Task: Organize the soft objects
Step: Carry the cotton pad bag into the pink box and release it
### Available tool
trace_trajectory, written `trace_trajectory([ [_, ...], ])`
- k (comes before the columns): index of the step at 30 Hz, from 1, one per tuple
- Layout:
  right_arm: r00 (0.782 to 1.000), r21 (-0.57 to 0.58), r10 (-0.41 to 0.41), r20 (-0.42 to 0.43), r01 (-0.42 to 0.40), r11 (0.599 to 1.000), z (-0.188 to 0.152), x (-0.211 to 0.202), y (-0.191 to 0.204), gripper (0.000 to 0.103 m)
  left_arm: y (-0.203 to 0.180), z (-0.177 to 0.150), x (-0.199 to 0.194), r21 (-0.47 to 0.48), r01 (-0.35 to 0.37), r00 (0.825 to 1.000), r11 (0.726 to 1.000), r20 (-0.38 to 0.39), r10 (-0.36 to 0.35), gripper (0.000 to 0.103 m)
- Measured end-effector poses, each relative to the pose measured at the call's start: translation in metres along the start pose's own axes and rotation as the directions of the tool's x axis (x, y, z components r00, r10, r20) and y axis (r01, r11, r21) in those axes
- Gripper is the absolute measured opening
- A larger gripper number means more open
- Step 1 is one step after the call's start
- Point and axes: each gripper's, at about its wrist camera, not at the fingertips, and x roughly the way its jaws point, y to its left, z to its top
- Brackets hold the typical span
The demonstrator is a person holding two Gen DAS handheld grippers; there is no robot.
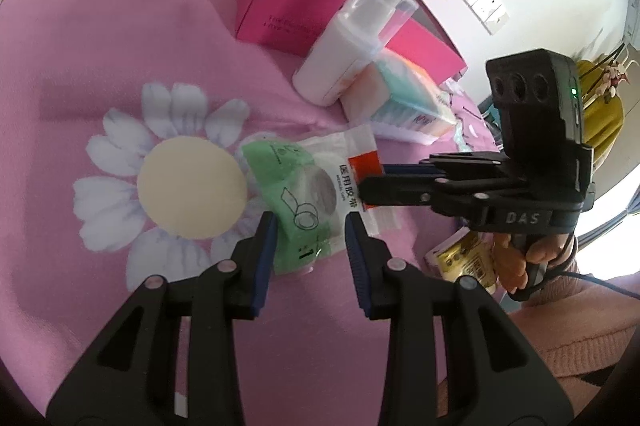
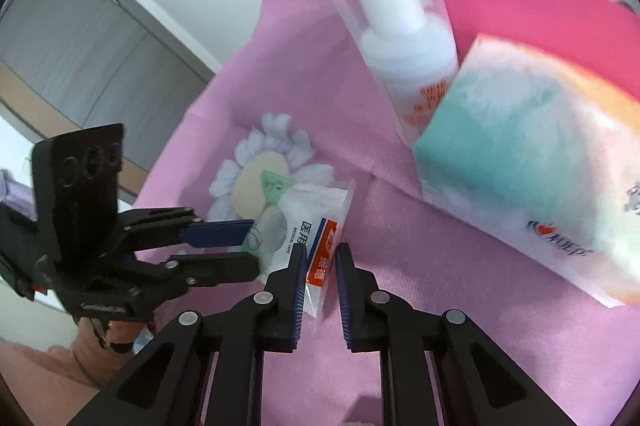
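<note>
A pink cloth with a daisy print (image 1: pixel 188 182) covers the desk, and on it a slim medical tape packet (image 1: pixel 312 186) lies flat beside the daisy, its long axis pointing from the left claw (image 1: pixel 310 226) toward the tissue pack (image 1: pixel 400 102). The left claw is wide open around the packet's green end; the right claw (image 2: pixel 320 258) is narrowly open around the orange corner, so closing both could tug the slippery film apart or let it slip free

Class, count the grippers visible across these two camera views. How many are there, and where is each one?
2. The left gripper straddles the green end of the medical tape packet. The right gripper is at the packet's orange-labelled end, jaws open around its edge. Both appear in each view.
</note>
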Motion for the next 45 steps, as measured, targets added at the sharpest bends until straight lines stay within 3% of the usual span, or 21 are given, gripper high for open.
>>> trace_trajectory([
  [6, 0.994, -0.038, 0.026, 0.107, -0.022, 0.999, 0.001, -0.052, 0.005, 0.013, -0.027, 0.018, -0.022, 0.069, 0.04, 0.995, 0.997, 0.085, -0.046, 0.037],
  [12, 0.968, -0.094, 0.024, 0.248, -0.001, 0.996, 0.011, -0.113, 0.016, 0.013, -0.062, 0.05, -0.051, 0.181, 0.056, 0.979, 0.982, 0.182, -0.089, 0.037],
  [17, 0.941, -0.124, 0.012, 0.338, 0.031, 0.992, 0.027, -0.147, 0.018, 0.013, -0.084, 0.087, -0.064, 0.266, -0.003, 0.964, 0.964, 0.257, -0.068, 0.037],
  [22, 0.924, -0.111, -0.005, 0.382, 0.051, 0.992, 0.052, -0.157, 0.005, 0.013, -0.094, 0.127, -0.055, 0.313, -0.068, 0.964, 0.947, 0.264, -0.018, 0.037],
  [31, 0.931, -0.044, -0.044, 0.362, 0.064, 0.997, 0.094, -0.126, -0.036, 0.014, -0.073, 0.17, -0.015, 0.276, -0.106, 0.977, 0.955, 0.21, 0.047, 0.037],
  [39, 0.947, -0.001, -0.064, 0.316, 0.068, 0.998, 0.111, -0.1, -0.065, 0.015, -0.057, 0.185, 0.014, 0.228, -0.134, 0.98, 0.965, 0.173, 0.095, 0.037],
  [42, 0.951, 0.019, -0.083, 0.298, 0.081, 0.997, 0.116, -0.091, -0.075, 0.017, -0.049, 0.187, 0.02, 0.2, -0.151, 0.98, 0.968, 0.16, 0.12, 0.037],
  [45, 0.959, 0.056, -0.096, 0.266, 0.084, 0.995, 0.119, -0.079, -0.087, 0.028, -0.045, 0.187, 0.02, 0.18, -0.197, 0.97, 0.964, 0.176, 0.165, 0.037],
])
